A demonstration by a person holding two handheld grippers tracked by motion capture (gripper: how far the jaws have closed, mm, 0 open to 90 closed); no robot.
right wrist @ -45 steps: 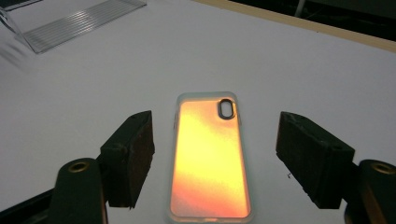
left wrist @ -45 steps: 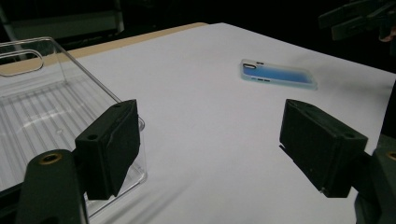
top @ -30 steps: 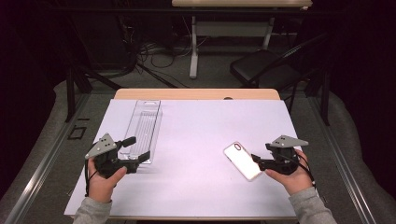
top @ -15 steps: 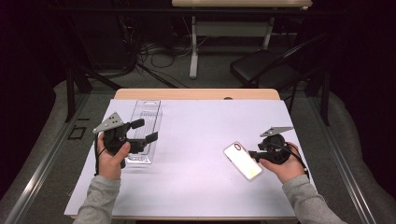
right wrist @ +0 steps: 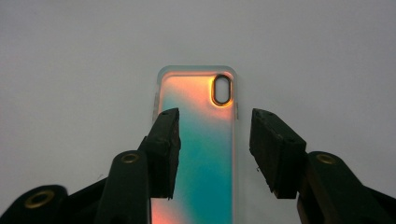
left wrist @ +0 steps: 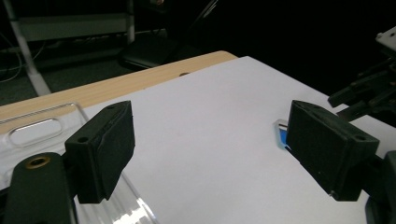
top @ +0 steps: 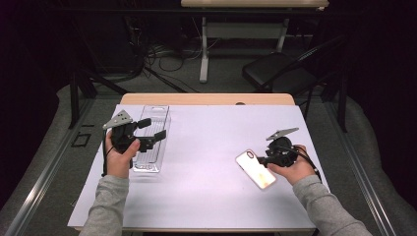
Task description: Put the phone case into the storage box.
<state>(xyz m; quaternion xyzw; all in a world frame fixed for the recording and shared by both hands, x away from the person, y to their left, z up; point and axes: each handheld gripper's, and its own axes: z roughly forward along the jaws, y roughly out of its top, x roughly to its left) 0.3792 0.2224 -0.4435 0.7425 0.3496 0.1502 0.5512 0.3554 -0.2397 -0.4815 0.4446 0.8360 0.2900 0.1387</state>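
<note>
The phone case (right wrist: 198, 149) lies flat on the white sheet (top: 206, 147) that covers the table, over on my right side. It is shiny, with orange and teal colors, and it has a dark oval hole (right wrist: 221, 89) near its far end. My right gripper (right wrist: 212, 149) is right above it. Its jaws are spread apart, one on each side of the case, and they are not squeezing it. From the high view the right gripper (top: 263, 161) sits at the near end of the case (top: 254, 168), with my right hand (top: 290, 169) behind it.

Well apart, on my left side, a clear plastic tray (top: 150, 142) lies on the sheet near the far edge. My left gripper (top: 150, 132) hangs over it, held in my left hand (top: 118, 157). Its jaws are wide open with nothing between them. In the left gripper view, the tray (left wrist: 32, 130) is at the bottom left, and a bit of the case (left wrist: 280, 133) peeks out by one jaw.

The wooden table edge (top: 206, 99) shows past the sheet.
</note>
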